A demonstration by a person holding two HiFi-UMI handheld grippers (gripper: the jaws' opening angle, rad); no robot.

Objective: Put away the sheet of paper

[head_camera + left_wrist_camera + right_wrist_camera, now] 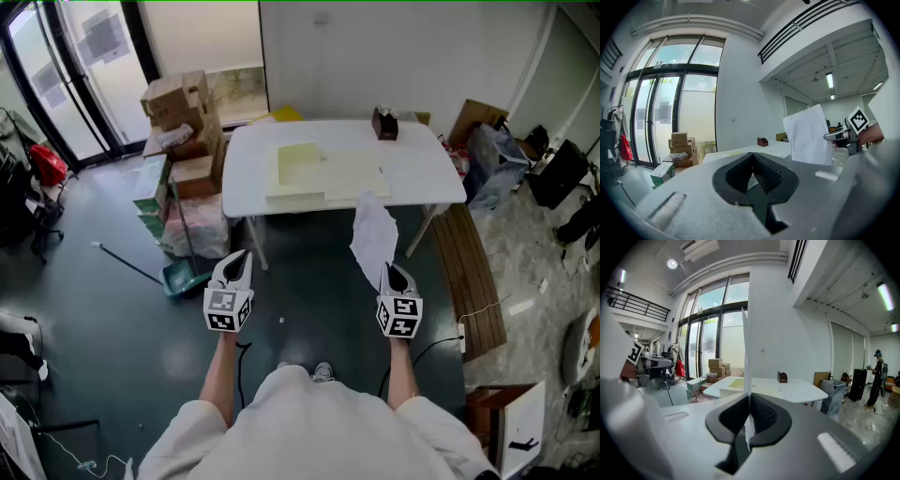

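Observation:
My right gripper [397, 277] is shut on the lower edge of a white sheet of paper [373, 234], which stands upright in front of the white table [427, 173]. In the right gripper view the sheet [746, 362] shows edge-on, rising from between the closed jaws of the right gripper [748, 401]. My left gripper [238, 265] hovers level with it to the left, shut, with nothing in it. From the left gripper view the paper [810, 136] and the right gripper [848, 133] appear at the right. A flat yellowish folder [323, 172] lies on the table.
A small brown box [384, 124] stands at the table's back right. Cardboard boxes [183, 127] are stacked left of the table, with a dustpan [182, 277] on the floor. A wooden bench [469, 277] runs along the right. Bags and chairs line both sides.

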